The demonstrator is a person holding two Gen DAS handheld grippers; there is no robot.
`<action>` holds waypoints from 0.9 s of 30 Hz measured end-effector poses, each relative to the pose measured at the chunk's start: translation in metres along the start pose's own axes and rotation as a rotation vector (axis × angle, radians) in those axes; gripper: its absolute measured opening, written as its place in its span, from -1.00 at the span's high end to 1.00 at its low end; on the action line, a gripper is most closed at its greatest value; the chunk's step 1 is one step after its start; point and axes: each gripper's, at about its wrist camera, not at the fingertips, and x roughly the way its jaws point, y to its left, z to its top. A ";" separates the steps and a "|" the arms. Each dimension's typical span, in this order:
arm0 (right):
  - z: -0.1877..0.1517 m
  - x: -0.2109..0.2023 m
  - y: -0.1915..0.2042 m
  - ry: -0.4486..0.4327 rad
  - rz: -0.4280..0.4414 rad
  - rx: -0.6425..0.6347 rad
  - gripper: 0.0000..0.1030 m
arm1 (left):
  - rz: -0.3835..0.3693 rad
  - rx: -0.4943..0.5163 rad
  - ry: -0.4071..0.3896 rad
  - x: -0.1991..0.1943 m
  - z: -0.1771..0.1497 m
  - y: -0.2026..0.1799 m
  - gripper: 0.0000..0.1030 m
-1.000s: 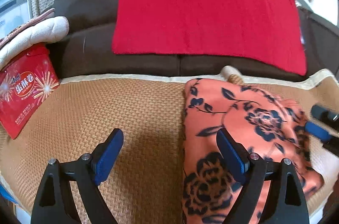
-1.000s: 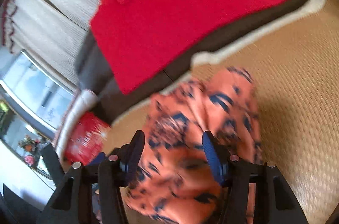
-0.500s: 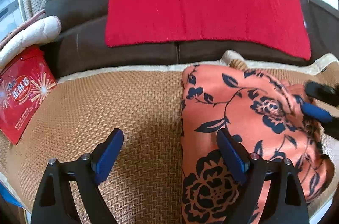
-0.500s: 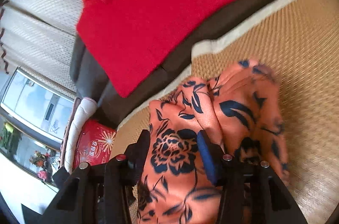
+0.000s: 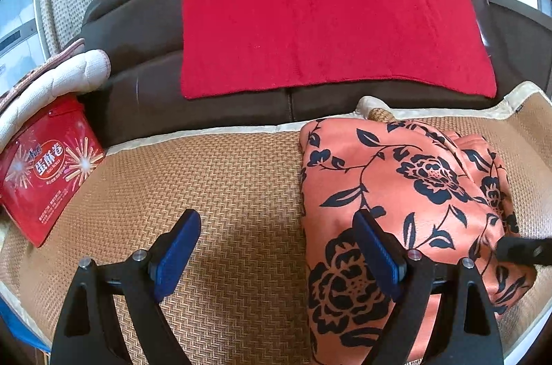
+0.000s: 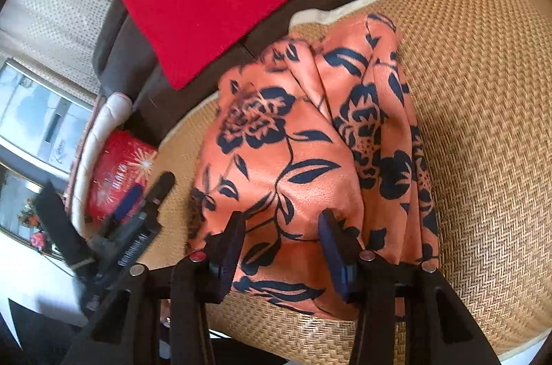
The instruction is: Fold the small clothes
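**Both grippers spread over the folded garment**

Left gripper (image 5: 277,256) hangs low over the mat (image 5: 214,192) with its blue pads far apart, nothing between them. Its left pad (image 5: 177,249) sits above bare weave; its right pad (image 5: 376,254) is over the near left part of the garment (image 5: 407,192), and contact with the cloth cannot be judged.

Right gripper (image 6: 281,253) is also spread, its two pads straddling the near end of the garment (image 6: 293,158), with cloth lying between them but not pinched. Seen from the left wrist, a dark part of it shows at the right edge (image 5: 524,251), blurred.

Orange with dark flowers, the garment lies folded in a bundle on the right half of the mat, its far edge just beside the mat's pale border. Several folds stack along its right side.

Behind the mat, a red towel (image 5: 321,20) drapes over the brown sofa back (image 5: 145,20). At far left, a red box (image 5: 45,171) leans at the mat's edge, with a white cushion (image 5: 58,82) behind it.
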 end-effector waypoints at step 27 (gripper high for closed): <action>0.046 -0.039 -0.073 -0.235 0.050 0.120 -0.44 | -0.178 -0.072 0.079 0.018 0.005 -0.009 -0.74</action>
